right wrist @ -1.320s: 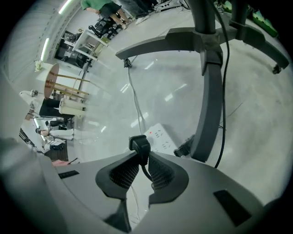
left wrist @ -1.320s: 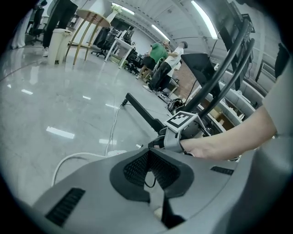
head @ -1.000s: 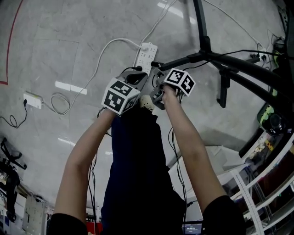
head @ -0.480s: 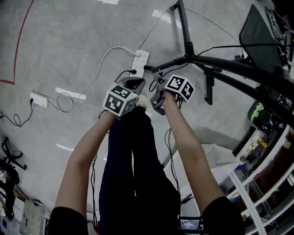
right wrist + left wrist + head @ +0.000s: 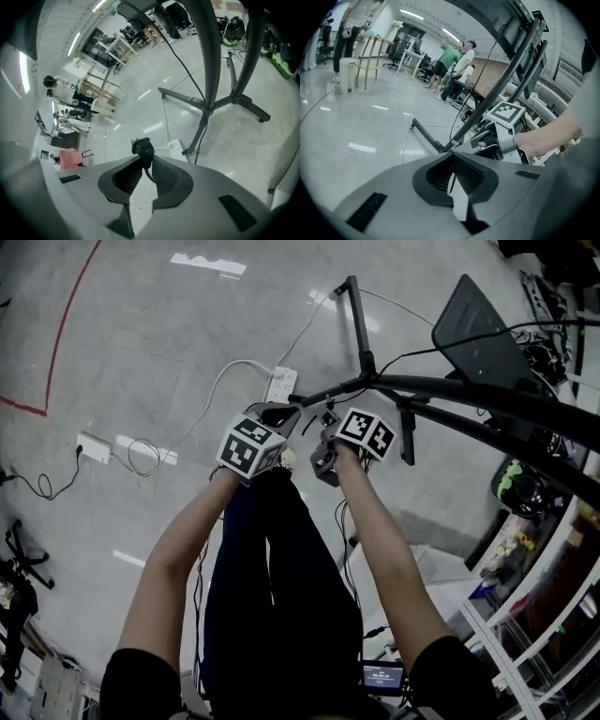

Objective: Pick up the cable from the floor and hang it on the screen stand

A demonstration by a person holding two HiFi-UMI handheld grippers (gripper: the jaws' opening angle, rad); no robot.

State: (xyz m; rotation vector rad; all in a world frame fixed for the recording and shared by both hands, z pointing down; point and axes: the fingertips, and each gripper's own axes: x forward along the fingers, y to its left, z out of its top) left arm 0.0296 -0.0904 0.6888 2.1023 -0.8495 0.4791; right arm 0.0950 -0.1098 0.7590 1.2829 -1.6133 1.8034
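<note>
Black cable plug pinched between right gripper fingers; stand pole near.

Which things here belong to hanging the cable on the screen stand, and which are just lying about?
Job: black cable in the right gripper; screen stand.
Lying about: white power strip; small white box with cord; red floor line.

Short black sleeves, forearms bare; dark navy trousers down to a pale shoe; the left hand-held gripper and the right hand-held gripper share one build: a smooth grey shell, black ribbed pads set in a dark recess, dark rectangular slots either side; each carries a marker cube, white, printed with black squares.
</note>
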